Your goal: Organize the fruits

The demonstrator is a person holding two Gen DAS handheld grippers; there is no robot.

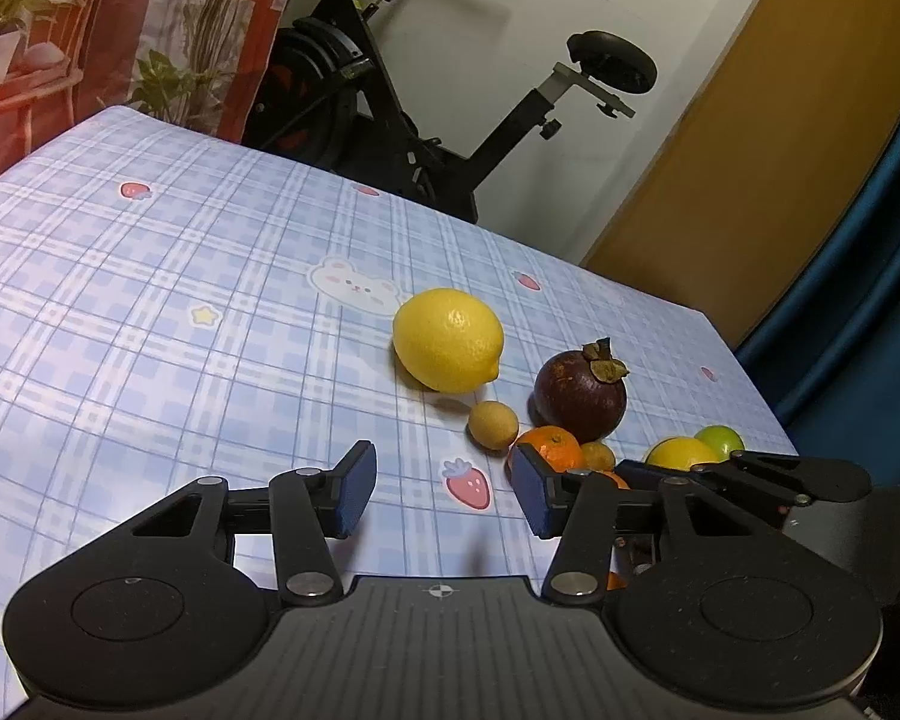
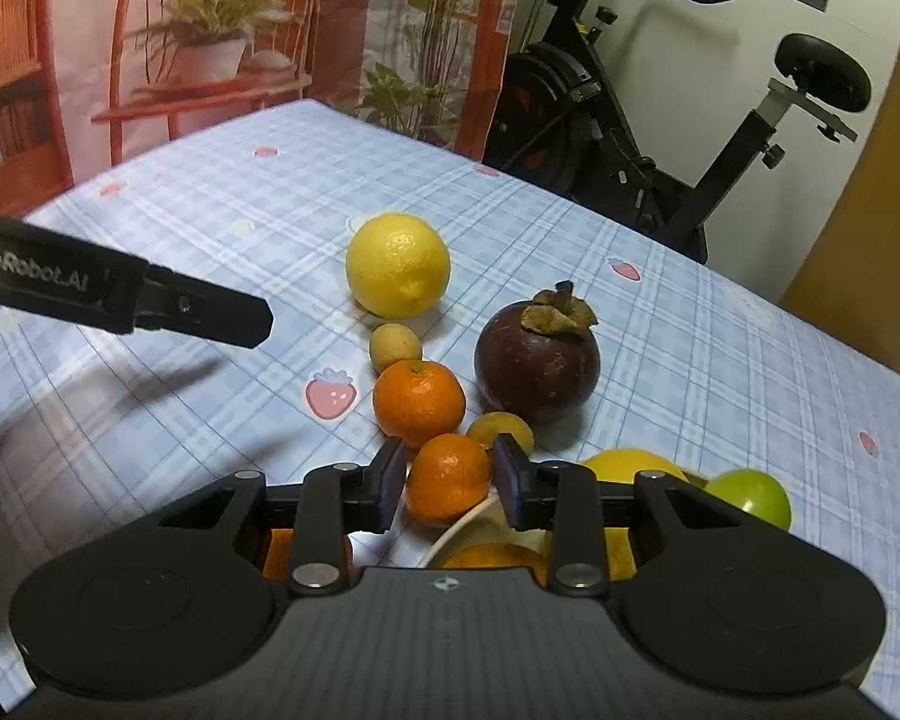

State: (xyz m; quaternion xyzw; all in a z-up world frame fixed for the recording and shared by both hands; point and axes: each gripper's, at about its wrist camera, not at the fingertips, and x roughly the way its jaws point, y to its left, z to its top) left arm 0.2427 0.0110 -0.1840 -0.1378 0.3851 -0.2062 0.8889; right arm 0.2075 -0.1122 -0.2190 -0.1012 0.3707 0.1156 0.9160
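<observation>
Fruits lie in a loose group on the blue checked tablecloth [image 1: 180, 300]. A big lemon [image 1: 447, 339] [image 2: 397, 264] is farthest, with a dark purple mangosteen [image 1: 579, 399] [image 2: 537, 360] to its right. Nearer are a small tan fruit [image 2: 395, 347] and a tangerine [image 2: 419, 402]. My right gripper [image 2: 450, 489] is shut on a second tangerine [image 2: 447, 486], with its pads against both sides. To the left of the fruits my left gripper [image 1: 444, 495] stands open over bare cloth, nothing between its fingers.
A white bowl rim [image 2: 465, 525] with orange fruit shows under the right gripper. A yellow fruit [image 2: 630, 462] and a green lime [image 2: 750, 495] lie at the right, near the table's edge. An exercise bike [image 1: 450, 120] stands behind the table.
</observation>
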